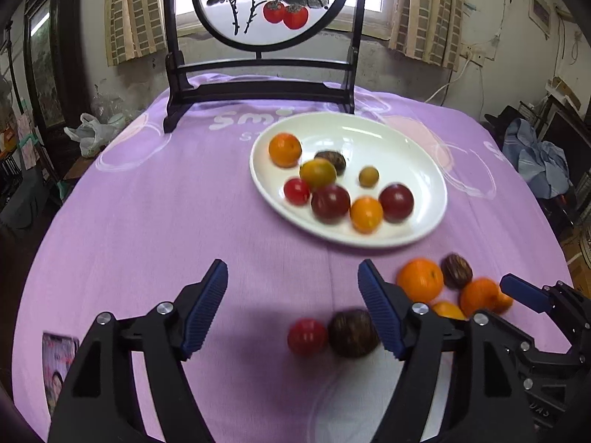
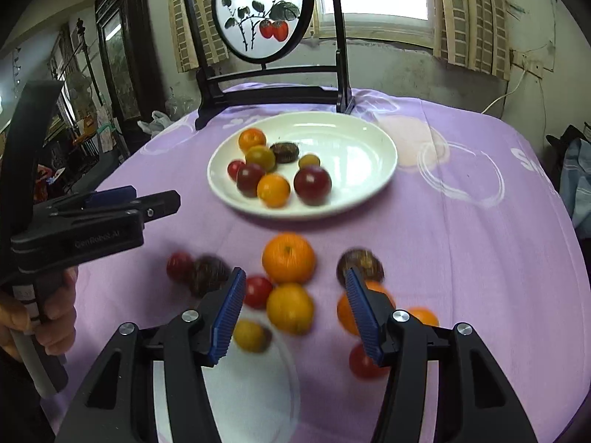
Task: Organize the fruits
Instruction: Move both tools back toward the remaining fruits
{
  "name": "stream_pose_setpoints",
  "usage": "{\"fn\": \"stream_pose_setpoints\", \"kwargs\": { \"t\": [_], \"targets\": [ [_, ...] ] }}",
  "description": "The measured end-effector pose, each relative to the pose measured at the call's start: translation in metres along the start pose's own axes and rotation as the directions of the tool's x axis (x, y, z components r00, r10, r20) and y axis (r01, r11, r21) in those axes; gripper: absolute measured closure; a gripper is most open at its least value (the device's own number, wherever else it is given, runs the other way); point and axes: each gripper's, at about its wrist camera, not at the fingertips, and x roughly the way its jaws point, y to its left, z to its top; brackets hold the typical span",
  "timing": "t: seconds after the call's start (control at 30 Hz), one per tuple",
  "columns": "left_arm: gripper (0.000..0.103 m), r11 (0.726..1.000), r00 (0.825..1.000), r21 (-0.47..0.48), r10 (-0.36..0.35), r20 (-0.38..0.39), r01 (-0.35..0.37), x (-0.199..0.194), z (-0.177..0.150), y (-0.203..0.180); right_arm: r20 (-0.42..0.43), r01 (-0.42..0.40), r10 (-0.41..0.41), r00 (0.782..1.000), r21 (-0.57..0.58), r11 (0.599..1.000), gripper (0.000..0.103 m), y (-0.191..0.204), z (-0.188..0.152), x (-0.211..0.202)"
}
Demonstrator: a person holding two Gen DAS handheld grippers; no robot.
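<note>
A white plate (image 1: 391,140) (image 2: 351,147) holds several small fruits: oranges, dark red plums, a red tomato. Loose fruits lie on the purple cloth nearer to me. My left gripper (image 1: 291,271) stands open over bare cloth; a red tomato (image 1: 307,336) and a brown wrinkled fruit (image 1: 352,332) lie below it, by its right finger. My right gripper (image 2: 295,275) is open, with a yellow-orange fruit (image 2: 290,308) lying between its fingers, untouched. A big orange (image 2: 289,263) sits just past its tips, and a brown fruit (image 2: 360,264) sits by the right fingertip.
A dark wooden stand with a round painted screen (image 1: 271,3) rises at the table's far edge behind the plate. A printed card (image 1: 59,365) lies near the front left. A hand (image 2: 55,317) holds the left gripper's handle. Clutter surrounds the table.
</note>
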Motion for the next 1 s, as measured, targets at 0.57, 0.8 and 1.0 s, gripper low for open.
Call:
{"fn": "stream_pose_setpoints", "kwargs": {
  "t": [0.57, 0.8, 1.0],
  "targets": [
    [0.031, 0.998, 0.999, 0.052, 0.029, 0.021, -0.03, -0.004, -0.07, 0.006, -0.145, 0.006, -0.017, 0.989, -0.079, 0.997, 0.046, 0.038, -0.052, 0.024],
    [0.031, 0.999, 0.999, 0.006, -0.034, -0.028, 0.034, 0.008, -0.066, 0.02, -0.156, 0.064, -0.079, 0.985, -0.095, 0.993, 0.044, 0.048, -0.04, 0.048],
    [0.031, 0.995, 0.993, -0.022, -0.102, -0.067, 0.101, 0.015, -0.066, 0.022, -0.145, 0.095, -0.104, 0.984, -0.072, 0.993, 0.061, 0.05, -0.035, 0.053]
  ]
}}
